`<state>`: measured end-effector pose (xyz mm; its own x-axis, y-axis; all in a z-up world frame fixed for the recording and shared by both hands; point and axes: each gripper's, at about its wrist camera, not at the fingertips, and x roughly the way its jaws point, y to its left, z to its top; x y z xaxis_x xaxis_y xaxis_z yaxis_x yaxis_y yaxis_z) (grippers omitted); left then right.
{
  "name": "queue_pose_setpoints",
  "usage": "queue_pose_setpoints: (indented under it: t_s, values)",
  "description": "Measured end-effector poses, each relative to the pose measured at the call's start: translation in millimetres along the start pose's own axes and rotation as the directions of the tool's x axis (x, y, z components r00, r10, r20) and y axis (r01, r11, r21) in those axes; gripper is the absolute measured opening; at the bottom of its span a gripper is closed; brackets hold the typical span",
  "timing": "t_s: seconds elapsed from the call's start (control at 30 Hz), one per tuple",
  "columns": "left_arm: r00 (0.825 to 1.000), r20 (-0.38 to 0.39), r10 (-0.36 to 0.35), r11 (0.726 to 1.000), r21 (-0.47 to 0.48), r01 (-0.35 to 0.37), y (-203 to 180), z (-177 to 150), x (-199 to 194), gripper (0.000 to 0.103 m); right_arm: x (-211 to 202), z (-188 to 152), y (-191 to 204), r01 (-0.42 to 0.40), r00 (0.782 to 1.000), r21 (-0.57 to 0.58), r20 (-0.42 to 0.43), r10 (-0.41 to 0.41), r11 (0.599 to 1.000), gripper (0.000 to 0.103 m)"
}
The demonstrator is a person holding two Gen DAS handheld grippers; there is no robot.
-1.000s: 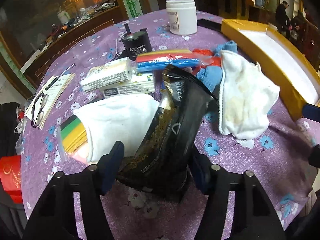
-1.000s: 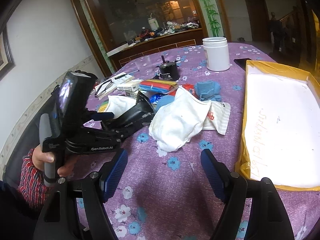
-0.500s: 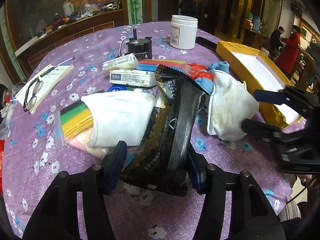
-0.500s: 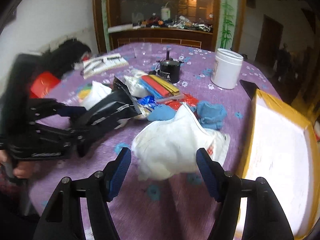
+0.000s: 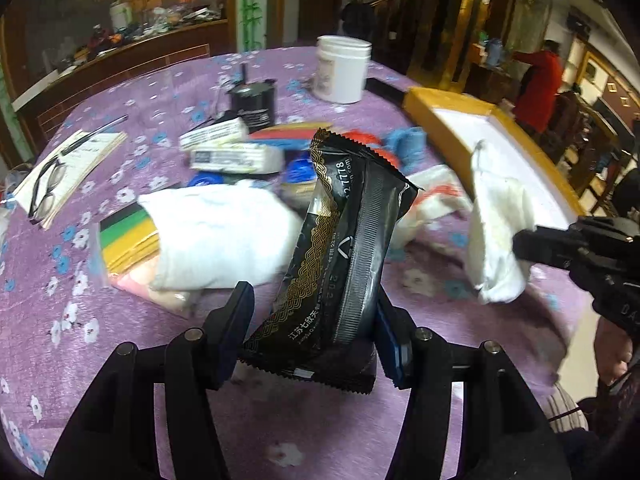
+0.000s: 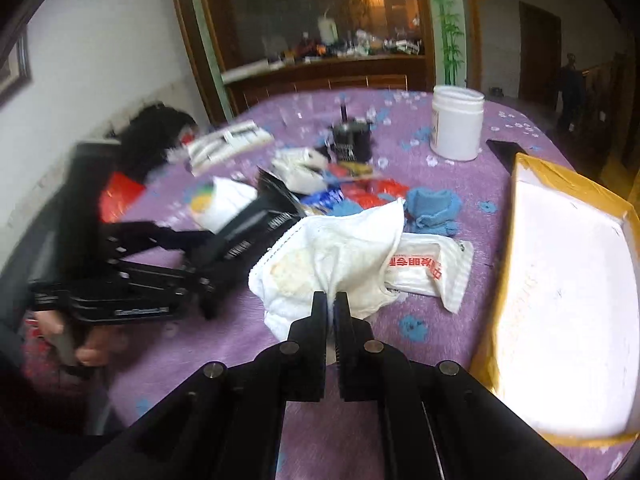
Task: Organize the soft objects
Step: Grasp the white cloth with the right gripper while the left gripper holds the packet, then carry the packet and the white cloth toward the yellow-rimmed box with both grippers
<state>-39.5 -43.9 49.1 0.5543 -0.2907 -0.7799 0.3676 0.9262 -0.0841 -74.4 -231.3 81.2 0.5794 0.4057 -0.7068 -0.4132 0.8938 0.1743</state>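
Right gripper (image 6: 330, 312) first: I have its jaws pinched nearly together on the near edge of the white cloth (image 6: 336, 256), and in the left wrist view that cloth (image 5: 498, 236) hangs off the tabletop, bunched below the fingers, just beside the yellow tray (image 5: 452, 128). My left gripper (image 5: 312, 320) is clamped around the lower part of a black snack packet (image 5: 340, 248), which stands tilted up and away from the camera, clear of the purple tablecloth (image 5: 120, 320).

I judge the cloth to be light and completely limp; it will sag and swing from whatever point I hold, so a pinch on a folded edge, with several layers between the pads, should keep it from slipping out. It looks stained but not fragile. The packet is crinkly film, light, somewhat slick, and it buckles where the jaws squeeze it; taking it low across its width, as now, seems secure, though I would not squeeze harder for fear of crushing what is inside.

Left on the table are another white cloth (image 5: 224, 236) lying over a bag of coloured sheets (image 5: 128, 240), a blue cloth (image 6: 432, 208), and a sealed white packet with red print (image 6: 428, 272) partly under the cloth I hold. The tray (image 6: 568, 300), bare inside, sits at my right, and I take it to be where the soft things belong.
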Motion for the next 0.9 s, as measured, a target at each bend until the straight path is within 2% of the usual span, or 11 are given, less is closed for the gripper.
queue_pose_setpoints:
  t_s: [0.07, 0.13, 0.3, 0.43, 0.5, 0.53, 0.77, 0.8, 0.83, 0.9]
  values:
    - [1.0, -0.014, -0.01, 1.0, 0.026, 0.01, -8.7, -2.1, -1.8, 0.055, -8.8, -4.8, 2.0, -0.02, 1.0, 0.016, -0.005, 0.02, 1.0, 0.004]
    - [0.999, -0.053, 0.01, 0.999, 0.054, -0.007, -17.2, -5.2, 3.9, 0.055, -5.8, -13.1, 2.3, -0.03, 0.999, 0.028, -0.045, 0.031, 0.999, 0.004]
    - [0.991, -0.129, 0.043, 0.998, 0.055, -0.036, -20.3, -9.4, 24.0, 0.056, 21.1, -35.1, -1.2, -0.044, 0.987, 0.067, -0.154, 0.054, 0.997, 0.004]
    - [0.991, -0.128, 0.047, 0.999, 0.029, -0.043, -16.0, -6.6, 23.8, 0.058, 22.5, -34.7, -4.7, -0.04, 0.99, 0.072, -0.132, 0.05, 0.997, 0.011]
    - [0.991, -0.13, 0.041, 0.999, 0.023, -0.038, -14.2, -5.5, 25.3, 0.059, 18.8, -34.3, -4.6, -0.03, 0.992, 0.062, -0.118, 0.037, 0.998, 0.023]
    - [0.99, -0.132, 0.046, 0.999, 0.022, -0.043, -13.9, -5.0, 26.7, 0.061, 15.7, -34.6, -4.1, -0.03, 0.993, 0.056, -0.109, 0.036, 0.998, 0.032]
    - [0.99, -0.133, 0.049, 0.999, 0.004, -0.049, -11.1, -2.0, 37.5, 0.064, 10.3, -33.3, 3.4, -0.023, 0.996, 0.005, -0.091, 0.023, 1.0, 0.035]
    - [0.99, -0.13, 0.046, 0.999, 0.007, -0.045, -12.0, -2.5, 37.2, 0.055, 12.6, -32.7, 4.7, -0.02, 0.995, 0.0, -0.093, 0.02, 1.0, 0.035]
    - [0.991, -0.131, 0.037, 0.999, 0.005, -0.037, -12.0, -2.6, 36.8, 0.042, 16.9, -32.0, 6.1, -0.015, 0.995, -0.005, -0.098, 0.014, 1.0, 0.035]
    - [0.992, -0.123, 0.041, 0.999, 0.004, -0.04, -12.0, -2.8, 33.6, 0.04, 26.5, -32.7, 8.1, 0.005, 0.993, -0.015, -0.115, -0.006, 1.0, 0.034]
